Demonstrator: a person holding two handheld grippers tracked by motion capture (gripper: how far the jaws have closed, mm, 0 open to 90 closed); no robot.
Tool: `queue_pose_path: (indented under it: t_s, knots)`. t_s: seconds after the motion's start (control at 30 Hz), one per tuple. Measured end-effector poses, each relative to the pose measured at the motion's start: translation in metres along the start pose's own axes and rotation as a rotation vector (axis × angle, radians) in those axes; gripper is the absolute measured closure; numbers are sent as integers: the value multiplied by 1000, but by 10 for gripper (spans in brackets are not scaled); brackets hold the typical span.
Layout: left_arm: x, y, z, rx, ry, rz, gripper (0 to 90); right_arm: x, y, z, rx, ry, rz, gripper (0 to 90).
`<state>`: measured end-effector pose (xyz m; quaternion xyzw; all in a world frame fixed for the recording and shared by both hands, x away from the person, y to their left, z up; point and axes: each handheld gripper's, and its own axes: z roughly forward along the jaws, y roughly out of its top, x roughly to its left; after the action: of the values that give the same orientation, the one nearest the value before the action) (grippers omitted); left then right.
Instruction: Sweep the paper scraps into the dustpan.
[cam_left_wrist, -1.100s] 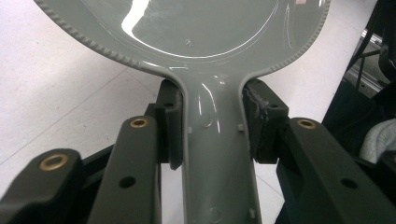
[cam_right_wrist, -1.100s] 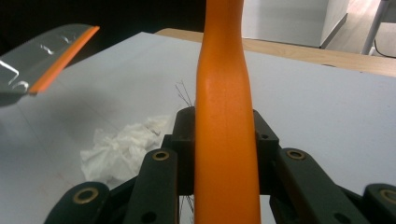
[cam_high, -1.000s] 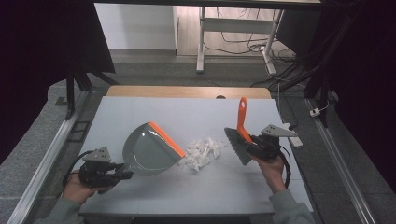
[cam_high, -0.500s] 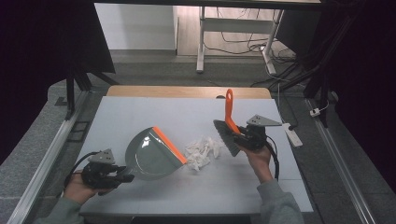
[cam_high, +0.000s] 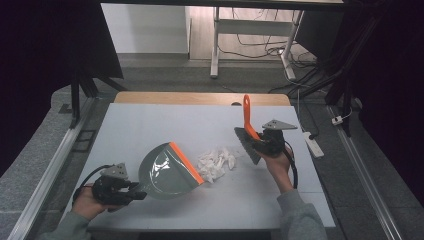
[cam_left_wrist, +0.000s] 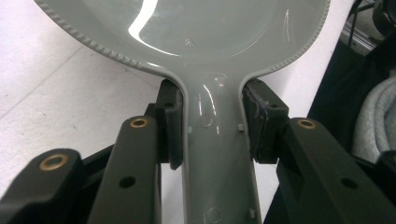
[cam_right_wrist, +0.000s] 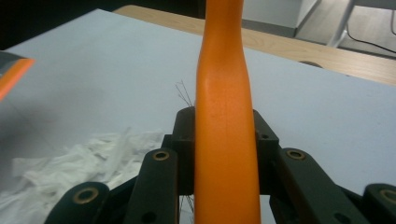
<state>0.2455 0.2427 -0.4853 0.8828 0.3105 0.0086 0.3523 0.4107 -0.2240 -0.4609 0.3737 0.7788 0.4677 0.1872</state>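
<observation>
- The pale grey rectangular table top (cam_high: 150, 125) carries the work, with a strip of bare wood along its far edge (cam_high: 200, 98).
- The grey plastic dustpan with an orange rubber lip (cam_high: 167, 171) sits on the near left part of the table, its lip turned toward the right and far side. Its handle runs back toward the near left corner.
- The white pile of torn paper scraps (cam_high: 216, 163) lies on the table near the middle, just beside the dustpan's orange lip on its right. I cannot tell whether the nearest scraps touch the lip.
- The small hand brush with an orange plastic handle and dark bristles (cam_high: 248, 131) stands to the right of the scraps, handle pointing up and away, bristles low by the table just right of the pile.
- The left gripper (cam_left_wrist: 212, 126) is at the near left of the table; its two black pads press on either side of the dustpan's grey handle, clamped on it.
- The right gripper (cam_right_wrist: 223, 149) is right of centre, held in a hand; its black jaws are closed tight against both sides of the brush's orange handle.
</observation>
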Motion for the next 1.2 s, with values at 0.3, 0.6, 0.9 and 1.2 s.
queue_pose_path:
  t_s: [0.3, 0.6, 0.9, 1.2]
  knots:
    - [-1, -6, 2, 11, -20, -9, 616, -9, -1, 12, 40, -33, 9, 702]
    - [-5, -9, 5, 28, -26, -11, 616, -12, 0, 19, 73, -57, 6, 702]
    - [-5, -11, 15, 73, -53, -10, 616, -17, -2, 29, 102, -78, 7, 703]
    - [-2, -12, 22, 106, -65, -29, 615, -20, -4, 37, 123, -84, 16, 703]
